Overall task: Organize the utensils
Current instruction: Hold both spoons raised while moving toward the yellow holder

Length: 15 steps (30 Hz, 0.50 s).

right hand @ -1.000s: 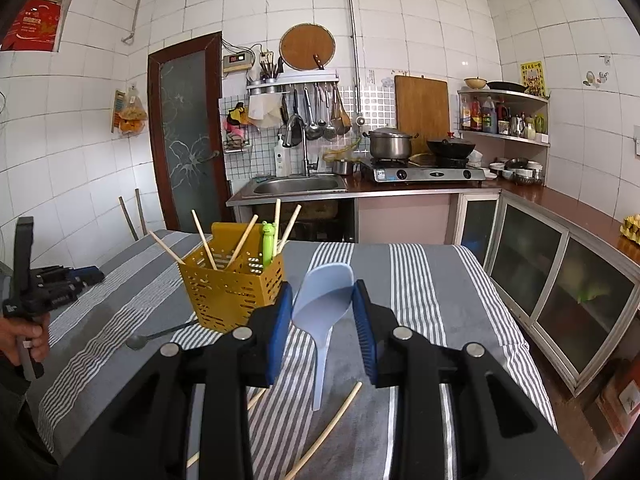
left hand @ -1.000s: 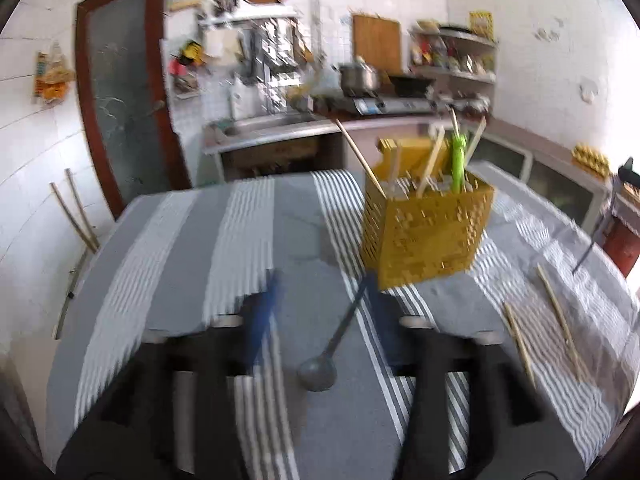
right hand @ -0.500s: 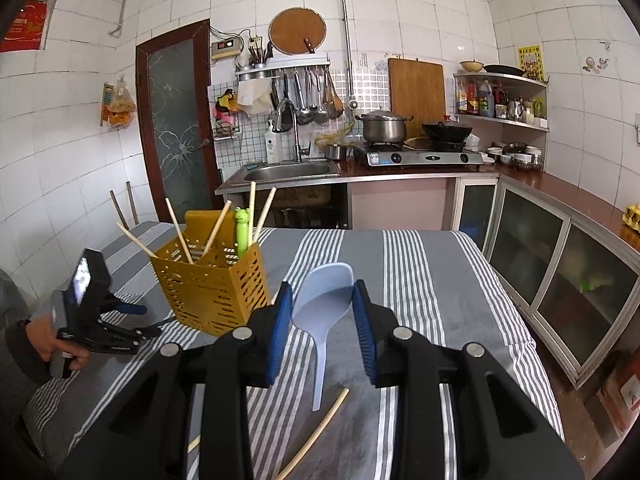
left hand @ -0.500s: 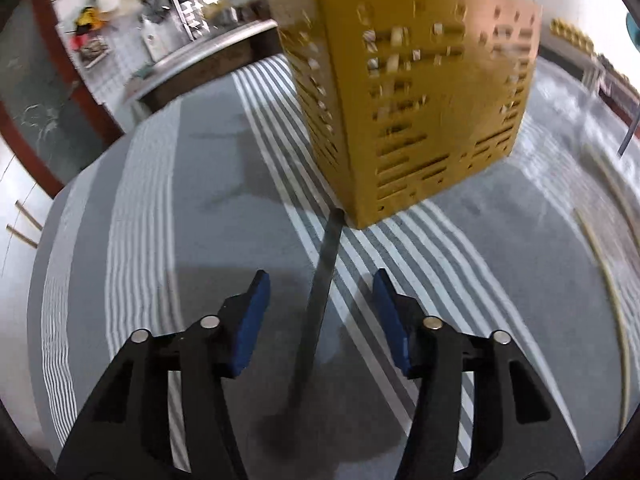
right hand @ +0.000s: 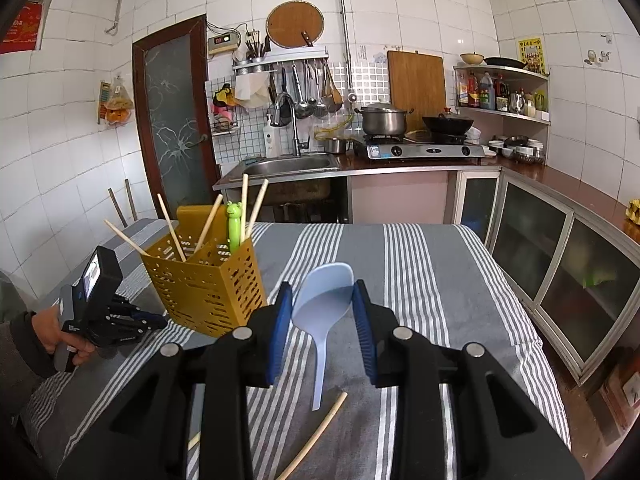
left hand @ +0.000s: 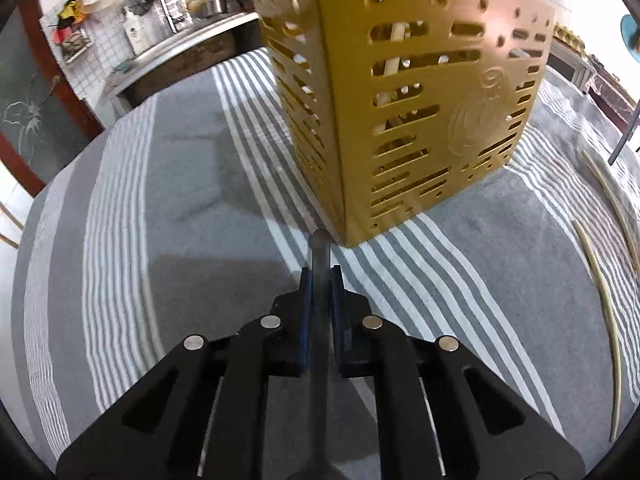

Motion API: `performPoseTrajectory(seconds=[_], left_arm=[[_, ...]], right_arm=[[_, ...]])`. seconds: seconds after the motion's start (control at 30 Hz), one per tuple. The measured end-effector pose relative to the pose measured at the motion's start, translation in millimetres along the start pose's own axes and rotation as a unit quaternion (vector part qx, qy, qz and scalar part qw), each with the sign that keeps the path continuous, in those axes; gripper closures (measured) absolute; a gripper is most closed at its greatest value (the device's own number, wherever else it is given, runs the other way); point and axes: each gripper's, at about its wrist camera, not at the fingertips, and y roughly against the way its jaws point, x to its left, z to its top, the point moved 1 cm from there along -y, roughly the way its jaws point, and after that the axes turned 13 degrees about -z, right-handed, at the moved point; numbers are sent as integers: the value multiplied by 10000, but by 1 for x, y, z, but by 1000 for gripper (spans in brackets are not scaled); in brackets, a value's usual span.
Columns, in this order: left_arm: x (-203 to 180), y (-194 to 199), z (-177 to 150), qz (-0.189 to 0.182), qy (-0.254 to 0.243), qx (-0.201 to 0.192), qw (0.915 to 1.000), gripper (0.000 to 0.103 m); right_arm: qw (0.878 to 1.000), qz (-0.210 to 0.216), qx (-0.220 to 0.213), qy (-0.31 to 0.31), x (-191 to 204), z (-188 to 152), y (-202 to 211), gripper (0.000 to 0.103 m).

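My left gripper (left hand: 320, 276) is shut on the dark handle of a metal spoon (left hand: 321, 252) that lies on the striped cloth, its tip just short of the yellow utensil holder (left hand: 420, 120). The spoon's bowl is hidden under the gripper. In the right wrist view the holder (right hand: 204, 280) stands at the left with several chopsticks and a green frog-topped utensil (right hand: 234, 222) in it, and the left gripper (right hand: 152, 320) sits low beside it. My right gripper (right hand: 322, 312) is shut on the bowl of a light blue plastic spoon (right hand: 326, 312), held above the table with its handle hanging down.
Loose chopsticks lie on the cloth at the right (left hand: 600, 292) and below the blue spoon (right hand: 316, 436). The grey striped tablecloth (right hand: 412, 264) covers the table. A sink and stove counter (right hand: 360, 160) runs behind, cabinets (right hand: 560, 248) to the right.
My left gripper dropped down to the metal spoon, moved up close to the holder and shut on the handle. My right gripper kept the blue spoon nearly still.
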Motion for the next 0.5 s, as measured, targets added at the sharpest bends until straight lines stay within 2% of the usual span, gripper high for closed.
performPoseTrajectory(seconds=[0.13, 0.23, 0.37, 0.5], left_arm=[[4, 34, -9, 75, 326, -505, 9982, 95], [7, 66, -16, 29, 600, -1036, 9928, 95], [5, 121, -27, 140, 823, -1854, 9791, 95], [2, 155, -34, 192, 882, -2298, 9690, 95]], right_arm=[[10000, 38, -72, 7, 2, 0, 9, 72], [9999, 73, -127, 4, 5, 1, 18, 72], [9997, 121, -191, -22, 8, 0, 29, 72], [9996, 165, -242, -24, 11, -1, 41, 72]])
